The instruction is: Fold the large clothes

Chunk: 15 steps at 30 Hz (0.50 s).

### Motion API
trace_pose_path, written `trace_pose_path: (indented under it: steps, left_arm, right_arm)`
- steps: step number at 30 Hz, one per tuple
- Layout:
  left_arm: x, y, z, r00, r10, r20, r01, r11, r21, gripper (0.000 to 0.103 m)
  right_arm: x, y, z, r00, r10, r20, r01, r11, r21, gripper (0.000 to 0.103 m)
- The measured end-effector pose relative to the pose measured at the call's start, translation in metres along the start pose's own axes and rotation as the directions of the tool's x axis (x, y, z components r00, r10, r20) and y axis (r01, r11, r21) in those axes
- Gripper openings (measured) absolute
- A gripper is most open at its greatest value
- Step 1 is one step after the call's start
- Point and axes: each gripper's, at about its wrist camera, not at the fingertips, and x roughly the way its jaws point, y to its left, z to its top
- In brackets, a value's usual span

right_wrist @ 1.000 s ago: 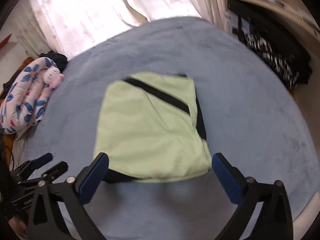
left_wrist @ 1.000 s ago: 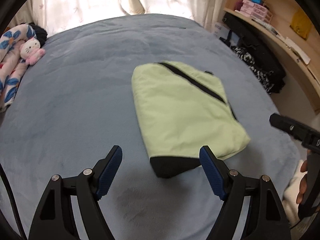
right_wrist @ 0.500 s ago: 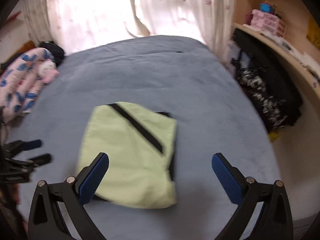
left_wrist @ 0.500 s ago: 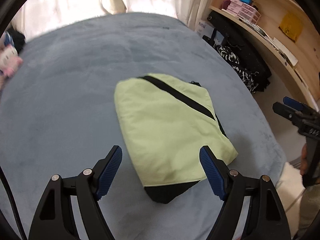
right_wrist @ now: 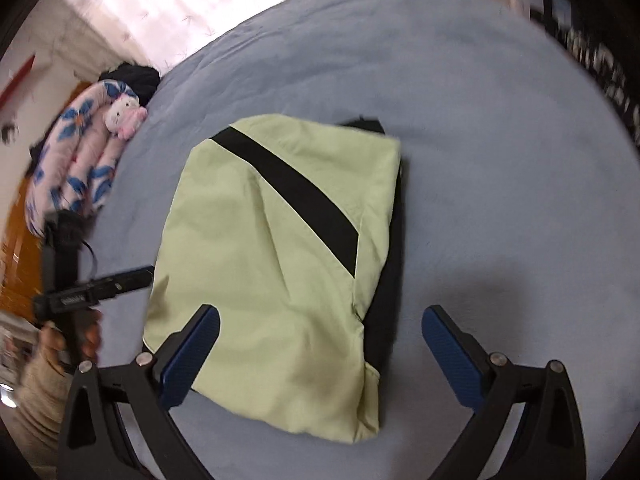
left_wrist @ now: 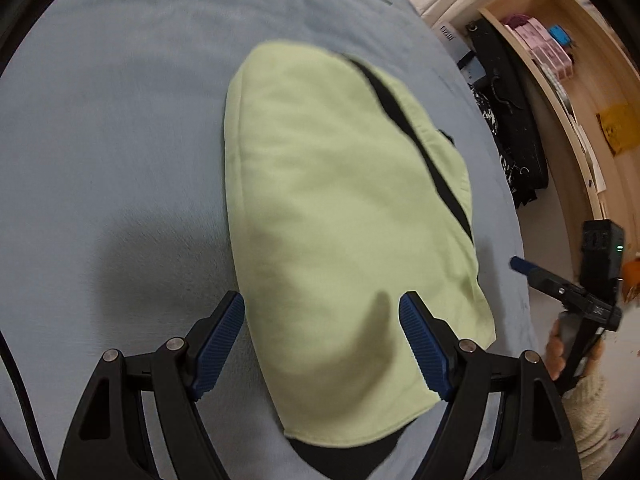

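Observation:
A folded light green garment [left_wrist: 340, 208] with a black diagonal stripe [left_wrist: 404, 120] and black lining lies on the blue-grey bed cover [left_wrist: 120, 140]. My left gripper [left_wrist: 322, 308] is open just above the garment's near left part, its blue pads [left_wrist: 224, 332] astride the cloth without pressing it. In the right wrist view the same garment [right_wrist: 272, 248] fills the middle. My right gripper [right_wrist: 322, 316] is also open over its near right edge, where the black lining [right_wrist: 386, 300] shows. Each view catches the other gripper at its side: right gripper [left_wrist: 560, 288], left gripper [right_wrist: 100, 284].
A floral pillow [right_wrist: 72, 152] and a pink plush toy [right_wrist: 122, 114] lie at the bed's far left. Wooden shelves [left_wrist: 560, 60] and a pile of dark clothes [left_wrist: 516, 136] stand right of the bed. Pale curtains [right_wrist: 180, 0] hang behind. A person's hand [right_wrist: 52, 344] holds the left gripper.
Both grippers have come down and forward toward the garment, which now looms much larger between their fingers. The jaws keep the same width. The garment itself has not moved.

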Motion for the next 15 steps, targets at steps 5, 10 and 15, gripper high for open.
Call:
trace_pose_path:
  steps: [5,10,15]
  left_arm:
    - [0.023,0.012,-0.002,0.998,-0.066,-0.001,0.066,0.998,-0.024,0.079]
    - [0.038,0.022,-0.004,0.991,-0.131,0.010,0.131,0.991,-0.030,0.082]
    - [0.047,0.018,0.000,0.988,-0.154,0.011,0.154,0.988,-0.011,0.084]
  right_arm:
    - [0.029,-0.025,0.001,0.996,0.069,-0.062,-0.065,0.996,0.067,0.086]
    - [0.055,-0.042,0.001,0.987,0.133,-0.094,-0.125,0.988,0.092,0.076]
    - [0.071,-0.044,0.009,0.961,0.265,-0.076,-0.256,0.961,0.105,0.076]
